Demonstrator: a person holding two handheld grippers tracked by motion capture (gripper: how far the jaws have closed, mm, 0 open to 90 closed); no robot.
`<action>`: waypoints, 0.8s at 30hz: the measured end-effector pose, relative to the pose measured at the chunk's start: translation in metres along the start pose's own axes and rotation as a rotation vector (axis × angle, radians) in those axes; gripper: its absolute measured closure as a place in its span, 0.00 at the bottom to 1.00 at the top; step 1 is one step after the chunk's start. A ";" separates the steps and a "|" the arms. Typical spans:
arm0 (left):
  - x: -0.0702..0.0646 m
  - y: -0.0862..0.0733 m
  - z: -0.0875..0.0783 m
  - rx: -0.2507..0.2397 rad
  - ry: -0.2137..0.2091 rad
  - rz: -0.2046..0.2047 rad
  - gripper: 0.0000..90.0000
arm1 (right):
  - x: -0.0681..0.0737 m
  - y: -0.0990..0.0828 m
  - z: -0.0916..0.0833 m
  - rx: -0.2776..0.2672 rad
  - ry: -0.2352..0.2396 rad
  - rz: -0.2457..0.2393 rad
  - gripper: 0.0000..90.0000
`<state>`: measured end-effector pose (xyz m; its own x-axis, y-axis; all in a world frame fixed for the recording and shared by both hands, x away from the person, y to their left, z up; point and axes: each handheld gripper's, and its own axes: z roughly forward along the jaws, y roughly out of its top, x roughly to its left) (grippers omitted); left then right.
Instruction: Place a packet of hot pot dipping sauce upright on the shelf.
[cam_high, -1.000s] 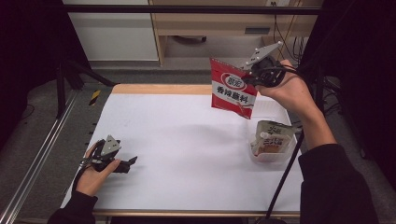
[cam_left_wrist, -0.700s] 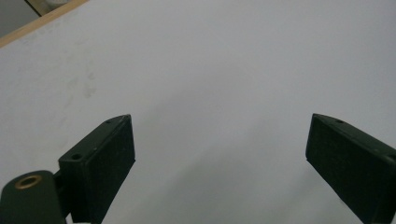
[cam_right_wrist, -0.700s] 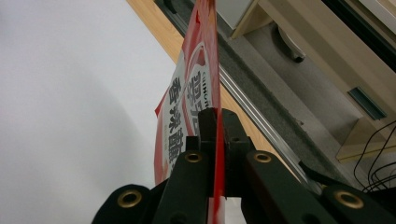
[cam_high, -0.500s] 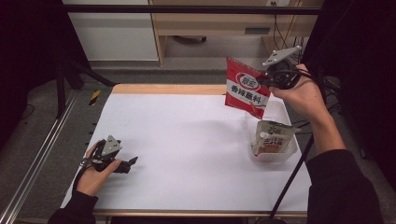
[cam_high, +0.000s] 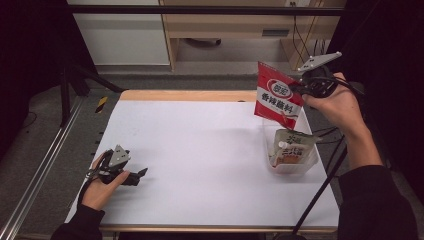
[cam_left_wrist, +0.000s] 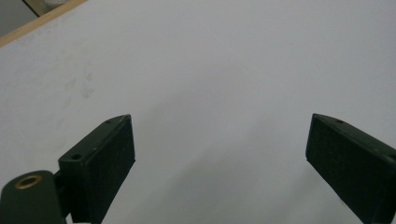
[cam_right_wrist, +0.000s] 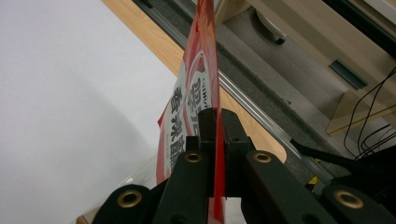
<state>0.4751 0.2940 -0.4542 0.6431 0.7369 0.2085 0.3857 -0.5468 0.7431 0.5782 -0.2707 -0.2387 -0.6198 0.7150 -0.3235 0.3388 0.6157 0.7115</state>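
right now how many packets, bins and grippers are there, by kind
packets: 2, the red packet in the right gripper and the pale packet in the bin
clear bin: 1
grippers: 2, with the left gripper
total: 5

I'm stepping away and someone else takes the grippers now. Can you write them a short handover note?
Right gripper: shut on the red sachet, held in the air above the clear bin.
Left gripper: open, resting low on the white table, nothing between its jaws.
Done: one white pouch stands in the bin.
Left: probably lower the red sachet into the bin and release it.
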 end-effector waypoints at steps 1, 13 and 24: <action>0.000 0.000 0.000 0.000 0.001 0.001 0.09 | -0.002 -0.002 -0.001 0.001 -0.002 0.006 1.00; -0.001 0.000 0.001 0.000 -0.006 0.004 0.09 | -0.012 -0.022 -0.008 0.018 -0.021 0.051 1.00; -0.001 0.000 0.001 0.004 -0.009 0.008 0.09 | -0.012 -0.035 0.003 0.041 -0.021 0.067 1.00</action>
<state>0.4753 0.2924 -0.4550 0.6522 0.7289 0.2083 0.3833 -0.5542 0.7389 0.5764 -0.2999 -0.2614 -0.5802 0.7615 -0.2890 0.4079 0.5788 0.7061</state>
